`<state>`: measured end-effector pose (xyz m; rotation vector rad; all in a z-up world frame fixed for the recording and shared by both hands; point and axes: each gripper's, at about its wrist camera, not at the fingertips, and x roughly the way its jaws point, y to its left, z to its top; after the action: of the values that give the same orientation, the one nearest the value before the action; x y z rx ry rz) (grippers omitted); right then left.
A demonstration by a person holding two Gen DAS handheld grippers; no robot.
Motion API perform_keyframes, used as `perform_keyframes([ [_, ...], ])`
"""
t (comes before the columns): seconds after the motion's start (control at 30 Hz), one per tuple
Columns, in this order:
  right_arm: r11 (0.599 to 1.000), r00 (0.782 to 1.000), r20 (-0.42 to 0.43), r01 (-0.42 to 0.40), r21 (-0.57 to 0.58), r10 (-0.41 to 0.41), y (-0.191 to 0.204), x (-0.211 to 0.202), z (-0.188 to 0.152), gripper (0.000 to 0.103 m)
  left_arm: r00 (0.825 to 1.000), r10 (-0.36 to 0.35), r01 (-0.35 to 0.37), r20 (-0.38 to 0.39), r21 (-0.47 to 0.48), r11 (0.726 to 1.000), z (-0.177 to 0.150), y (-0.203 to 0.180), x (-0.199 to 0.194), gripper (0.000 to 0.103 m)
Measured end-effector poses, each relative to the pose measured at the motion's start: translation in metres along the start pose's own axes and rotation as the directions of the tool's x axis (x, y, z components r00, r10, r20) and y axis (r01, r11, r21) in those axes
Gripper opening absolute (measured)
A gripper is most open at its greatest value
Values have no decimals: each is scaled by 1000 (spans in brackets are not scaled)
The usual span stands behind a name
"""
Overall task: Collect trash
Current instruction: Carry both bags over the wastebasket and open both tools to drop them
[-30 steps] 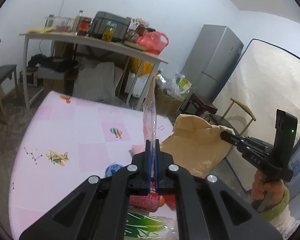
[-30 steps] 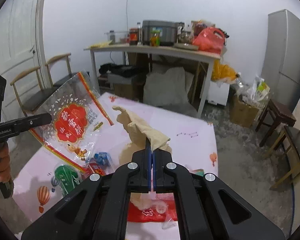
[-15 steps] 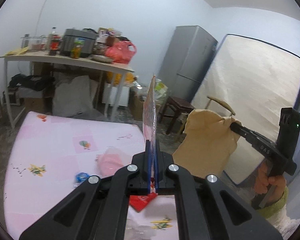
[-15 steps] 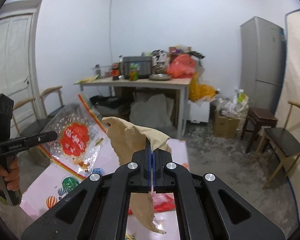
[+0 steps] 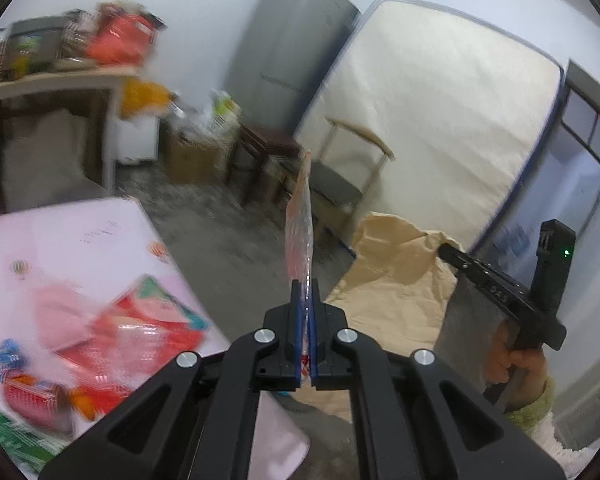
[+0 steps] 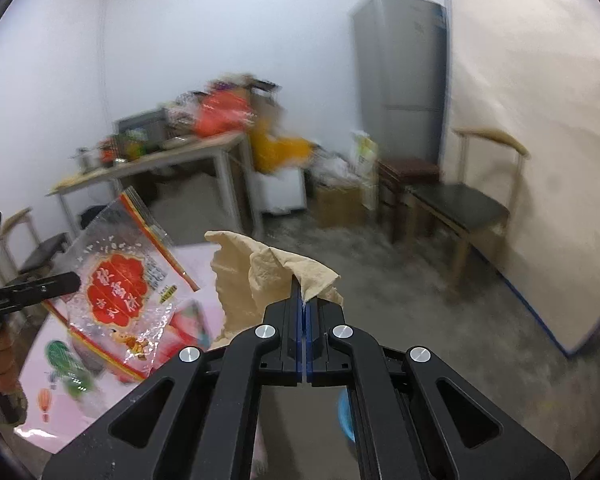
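1. Both views have swung off the pink table. A second ago it filled the lower half of each picture; now it sits low at the left and the fridge, the propped mattress and a chair fill the rest.
2. More bare floor shows under the right gripper than before, and a blue rim peeks out below it.
3. Left gripper is level-ish, tipped slightly down, jaws clamped on the clear snack bag, seen edge-on and standing straight up.
4. Right gripper's jaws are pinched on the tan paper, which droops to the left of the fingers.
5. Each view catches the other gripper: a hand grips the right one's handle.
6. More wrappers lie blurred on the table.
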<state>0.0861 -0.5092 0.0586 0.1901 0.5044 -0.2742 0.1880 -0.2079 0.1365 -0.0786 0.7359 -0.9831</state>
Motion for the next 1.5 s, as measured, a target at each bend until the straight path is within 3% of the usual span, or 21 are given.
perform_keyframes([
  [0.17, 989, 990, -102, 104, 106, -93, -61, 37, -34, 0, 987, -45, 54, -157, 53, 997, -13, -40, 94, 2],
  [0.4, 954, 962, -241, 186, 233, -129, -127, 96, -83, 0, 944, -32, 60, -328, 77, 995, -39, -72, 212, 2],
  [0.57, 934, 942, -309, 219, 282, -128, -147, 139, -109, 0, 917, 12, 20, -398, 76, 997, -52, -71, 279, 2],
  [0.7, 922, 927, -358, 235, 309, -116, -155, 164, -130, 0, 907, 34, -4, -420, 70, 998, -61, -68, 320, 2],
  [0.83, 915, 918, -382, 241, 323, -107, -155, 179, -142, 0, 895, 56, -28, -443, 70, 997, -68, -62, 350, 2],
  [1.13, 915, 929, -364, 208, 346, -73, -157, 193, -136, 0, 873, 70, -51, -482, 52, 997, -85, -58, 384, 2],
  [1.27, 884, 930, -367, 196, 424, -30, -168, 204, -150, 0, 863, 94, -73, -497, 62, 995, -92, -56, 398, 3],
  [1.4, 851, 912, -410, 204, 484, 14, -174, 221, -175, 5, 847, 121, -98, -518, 70, 993, -100, -54, 410, 7],
  [1.5, 831, 886, -464, 258, 493, -1, -177, 232, -196, 14, 830, 146, -127, -538, 72, 989, -105, -51, 414, 18],
])
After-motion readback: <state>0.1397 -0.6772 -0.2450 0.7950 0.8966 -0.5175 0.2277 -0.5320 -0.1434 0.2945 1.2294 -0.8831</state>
